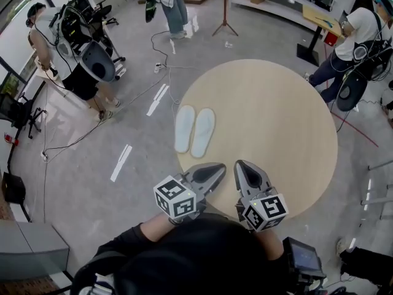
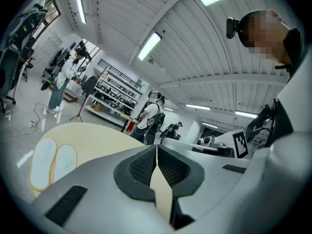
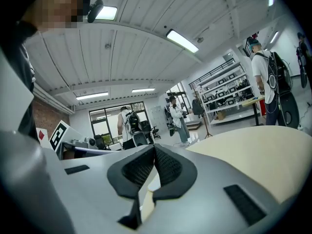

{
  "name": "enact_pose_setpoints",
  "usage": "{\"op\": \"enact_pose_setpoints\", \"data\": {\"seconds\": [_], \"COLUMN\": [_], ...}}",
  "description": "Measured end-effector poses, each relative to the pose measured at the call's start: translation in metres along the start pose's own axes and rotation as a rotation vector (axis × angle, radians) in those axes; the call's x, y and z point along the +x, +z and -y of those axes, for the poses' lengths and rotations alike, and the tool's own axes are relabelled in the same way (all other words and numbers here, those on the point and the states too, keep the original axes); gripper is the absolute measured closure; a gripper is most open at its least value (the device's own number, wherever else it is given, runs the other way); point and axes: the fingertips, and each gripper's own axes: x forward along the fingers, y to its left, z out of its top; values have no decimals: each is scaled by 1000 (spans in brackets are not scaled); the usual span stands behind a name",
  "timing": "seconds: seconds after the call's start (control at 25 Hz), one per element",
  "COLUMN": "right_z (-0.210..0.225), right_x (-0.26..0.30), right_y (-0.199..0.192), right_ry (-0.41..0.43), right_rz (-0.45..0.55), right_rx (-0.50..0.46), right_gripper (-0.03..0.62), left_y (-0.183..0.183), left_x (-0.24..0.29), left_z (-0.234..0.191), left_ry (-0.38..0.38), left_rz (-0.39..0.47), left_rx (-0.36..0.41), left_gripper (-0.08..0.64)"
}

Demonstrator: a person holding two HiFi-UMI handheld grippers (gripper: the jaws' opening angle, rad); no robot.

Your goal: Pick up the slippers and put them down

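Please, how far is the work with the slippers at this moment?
Done: nothing can be confirmed. The slippers lie flat, side by side, on the table. In hand: nothing. The left claw and the right claw are both shut and empty, over the table's near edge, apart from the slippers. Left: if they were not lifted yet, the whole pick-up and put-down.

Closed, empty right gripper (image 3: 154,152) above round table (image 3: 253,155).
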Motion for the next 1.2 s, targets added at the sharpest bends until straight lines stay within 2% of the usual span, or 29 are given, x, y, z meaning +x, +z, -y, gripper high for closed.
{"op": "enact_pose_setpoints", "data": {"seconds": [0.24,0.44,0.64,0.92,1.2], "right_z": [4,10,23,20,7], "right_x": [-42,-85,-126,-140,-161], "right_y": [4,6,0,-22,-23], "right_ry": [-51,-95,-137,-149,-221], "right_rz": [35,95,101,79,126], "right_rx": [-22,-51,-57,3,-11], "right_gripper": [577,577,577,577,577], "left_y": [-15,-38,-66,-82,-85], "left_x": [8,19,30,25,19], "left_z": [37,68,100,108,133], "left_ry": [-38,-79,-95,-80,-164], "left_rz": [-7,-22,-58,-102,-134], "left_rx": [51,58,53,49,110], "left_gripper": [537,537,537,537,537]}}
